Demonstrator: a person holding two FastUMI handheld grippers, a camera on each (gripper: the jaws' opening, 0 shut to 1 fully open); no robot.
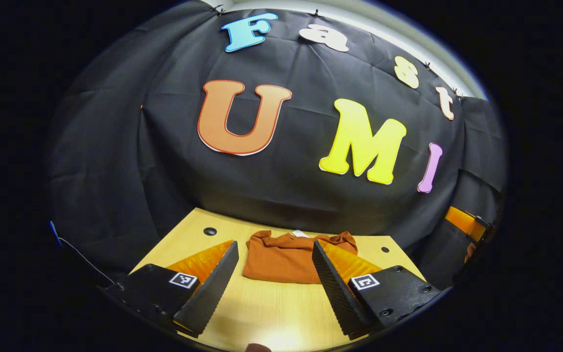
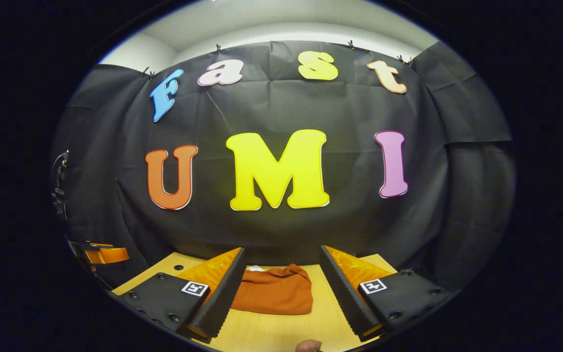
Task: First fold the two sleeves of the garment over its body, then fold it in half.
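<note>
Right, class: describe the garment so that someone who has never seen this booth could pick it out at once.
Start at the wooden table in front of the black cloth wall. Near the table's far edge, close to the wall, lies the garment, a rust-orange top folded into a compact block. It is the one soft, wrinkled thing on the table, with a small white tag at its collar.

At lower centre we see the folded garment [image 1: 286,256] lying on the table [image 1: 262,308], framed between our left gripper [image 1: 274,288], whose fingers stand spread apart.
</note>
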